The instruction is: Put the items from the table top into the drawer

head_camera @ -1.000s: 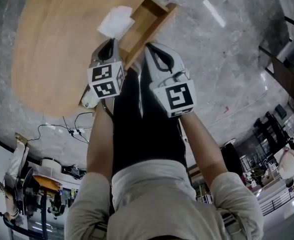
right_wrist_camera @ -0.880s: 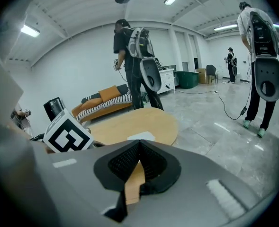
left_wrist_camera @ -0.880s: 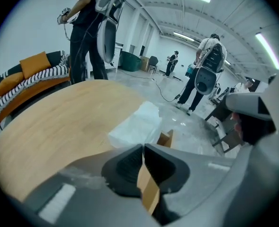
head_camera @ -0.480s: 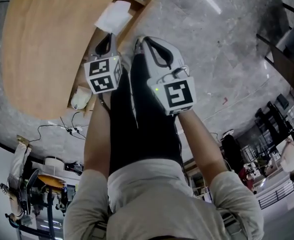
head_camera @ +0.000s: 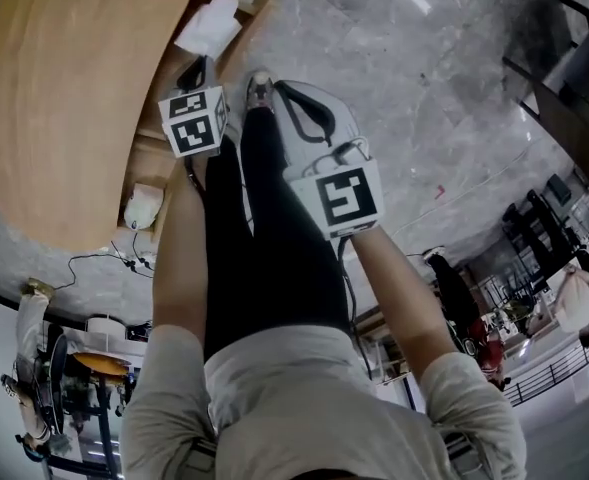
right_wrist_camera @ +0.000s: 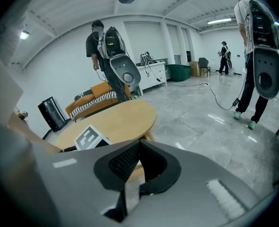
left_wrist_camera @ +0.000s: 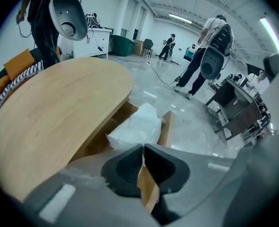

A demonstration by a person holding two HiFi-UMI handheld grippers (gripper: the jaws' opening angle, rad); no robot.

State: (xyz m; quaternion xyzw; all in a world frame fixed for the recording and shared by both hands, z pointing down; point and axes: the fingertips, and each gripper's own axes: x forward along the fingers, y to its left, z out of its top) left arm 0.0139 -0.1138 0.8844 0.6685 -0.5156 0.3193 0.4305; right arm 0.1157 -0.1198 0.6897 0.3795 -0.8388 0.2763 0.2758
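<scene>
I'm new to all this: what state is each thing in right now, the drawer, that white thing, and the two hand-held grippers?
drawer: pulled open from under the table top.
white crumpled packet: lying inside the drawer.
left hand-held gripper: jaws together, nothing held.
right hand-held gripper: jaws together, nothing held.

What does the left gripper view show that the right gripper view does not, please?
Only the left gripper view shows the open drawer holding a crumpled white item. Only the right gripper view shows a square-marker cube. Both show the round wooden table and shut, empty jaws: left gripper, right gripper.
</scene>
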